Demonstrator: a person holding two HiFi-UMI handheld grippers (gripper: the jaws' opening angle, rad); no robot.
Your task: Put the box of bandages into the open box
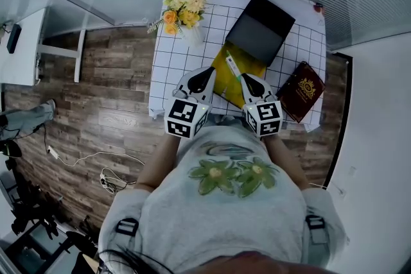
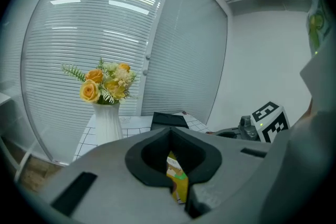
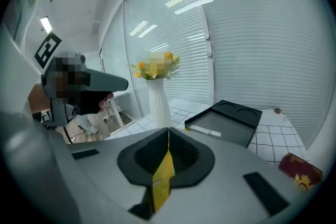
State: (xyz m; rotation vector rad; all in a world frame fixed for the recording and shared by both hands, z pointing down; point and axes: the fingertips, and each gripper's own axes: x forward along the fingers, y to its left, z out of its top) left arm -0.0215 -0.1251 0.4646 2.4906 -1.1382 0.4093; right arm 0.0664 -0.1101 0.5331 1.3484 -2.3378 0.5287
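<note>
The box of bandages (image 1: 226,74) is yellow and sits at the near edge of the white checked table (image 1: 173,54), in front of the open black box (image 1: 260,29). My left gripper (image 1: 207,72) is at its left side and my right gripper (image 1: 246,81) at its right. In the left gripper view the jaws of the left gripper (image 2: 175,162) are closed with the yellow printed box (image 2: 178,182) between them. The right gripper (image 3: 166,152) is likewise shut on a thin yellow edge of the box (image 3: 162,178). The open black box (image 3: 226,123) lies beyond.
A white vase of yellow flowers (image 1: 186,16) stands at the table's far left. A dark red box (image 1: 300,90) lies at the right edge. Wooden floor with cables surrounds the table; a wall runs along the right.
</note>
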